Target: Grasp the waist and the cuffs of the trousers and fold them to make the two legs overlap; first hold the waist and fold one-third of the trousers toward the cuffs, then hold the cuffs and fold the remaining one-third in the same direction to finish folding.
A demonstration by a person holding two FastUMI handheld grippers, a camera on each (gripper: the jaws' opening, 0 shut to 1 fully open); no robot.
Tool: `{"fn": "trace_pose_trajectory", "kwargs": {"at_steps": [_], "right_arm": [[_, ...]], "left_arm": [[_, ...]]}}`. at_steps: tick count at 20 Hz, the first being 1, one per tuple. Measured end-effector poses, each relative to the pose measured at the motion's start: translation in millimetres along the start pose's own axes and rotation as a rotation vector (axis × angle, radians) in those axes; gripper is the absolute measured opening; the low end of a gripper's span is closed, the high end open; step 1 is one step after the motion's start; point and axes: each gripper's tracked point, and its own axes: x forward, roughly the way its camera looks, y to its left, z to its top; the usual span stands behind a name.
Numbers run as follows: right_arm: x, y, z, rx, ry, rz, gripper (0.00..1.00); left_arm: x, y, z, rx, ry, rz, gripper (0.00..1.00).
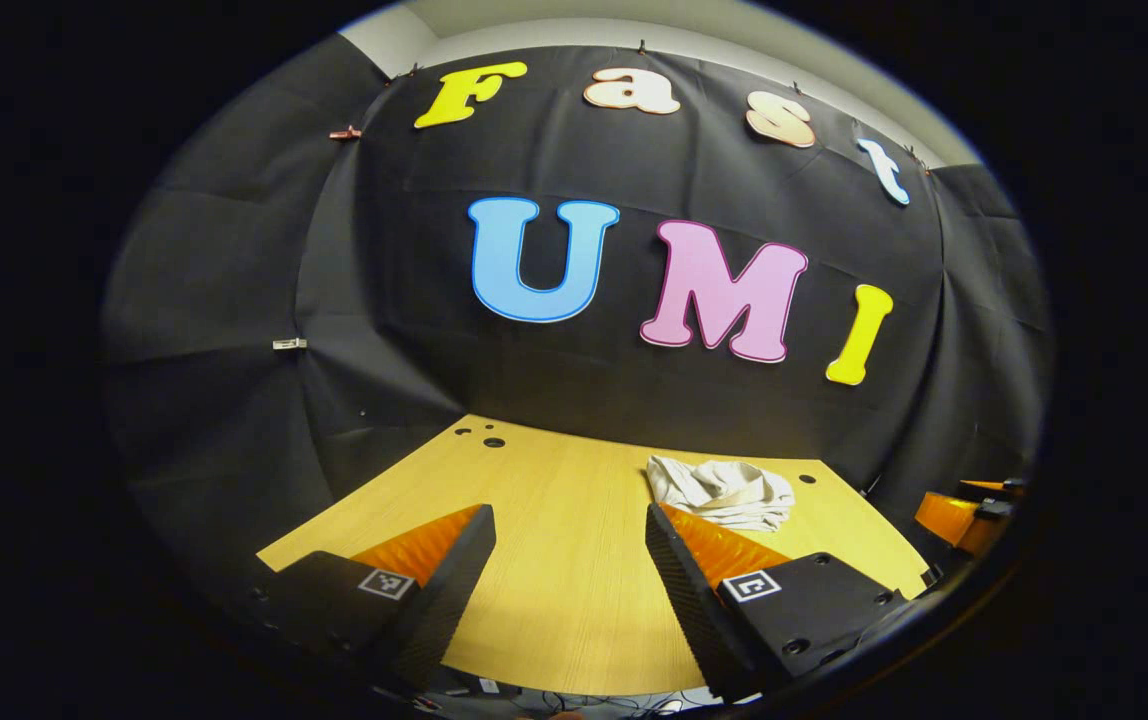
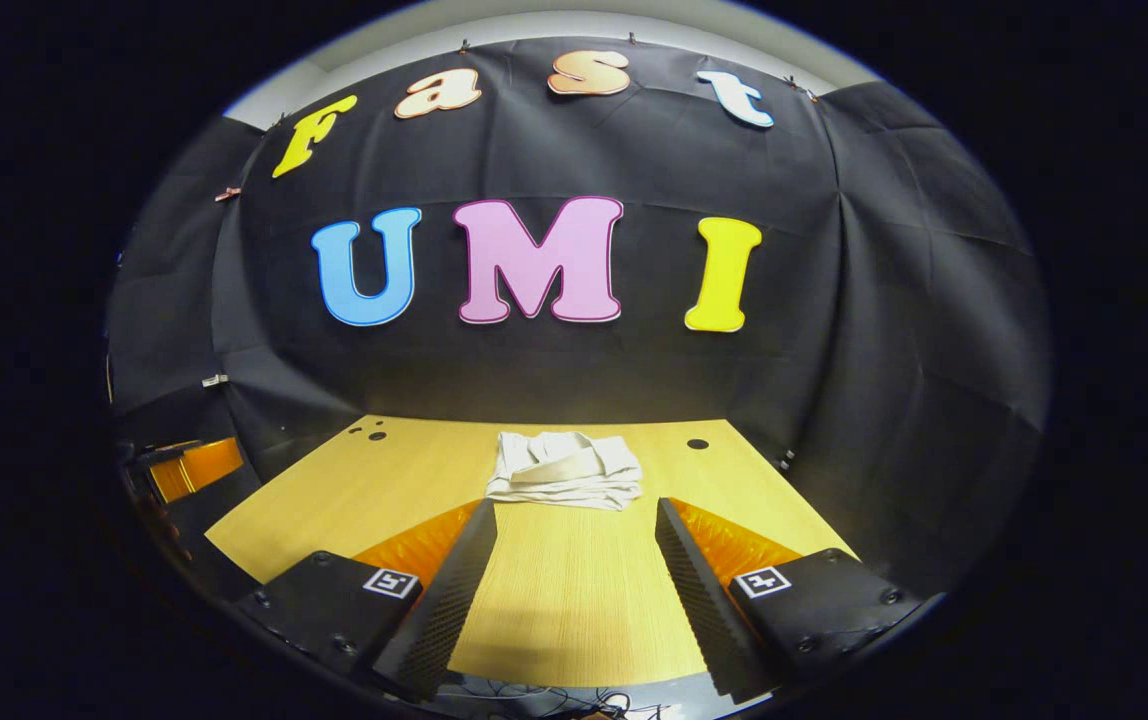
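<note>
**Both grippers wide open over the tabletop, trousers bunched at the far side**

Nearest to us in the left gripper view, the left gripper (image 1: 570, 560) has its fingers (image 1: 454, 580) spread wide with nothing between them, just bare wood grain. Same story in the right gripper view: the right gripper (image 2: 574, 555) has fingers (image 2: 699, 585) far apart, holding nothing.

Under both we see the light wooden tabletop (image 1: 564, 610), with a few small round holes near its far corners.

Farther out, the trousers (image 2: 564, 470), pale cream, lie in a crumpled, bunched heap on the tabletop near its far edge, roughly centred ahead of the right gripper and well apart from its fingertips. In the left gripper view the trousers (image 1: 724, 492) sit off to the right, just past the right-hand finger's tip. We cannot tell waist from cuffs in the heap.

At the left edge of the right gripper view we catch a bit of the other gripper.

Behind everything hangs the black cloth wall (image 2: 894, 330).
</note>
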Motion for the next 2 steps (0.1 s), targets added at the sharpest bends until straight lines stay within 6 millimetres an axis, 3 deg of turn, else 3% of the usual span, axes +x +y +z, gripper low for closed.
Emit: {"fn": "trace_pose_trajectory", "kwargs": {"at_steps": [2], "right_arm": [[-5.2,0.5,-2.8,-0.003,0.003,-0.005,0.98]], "left_arm": [[-3.9,-7.8,-6.3,0.015,0.013,-0.020,0.96]]}}
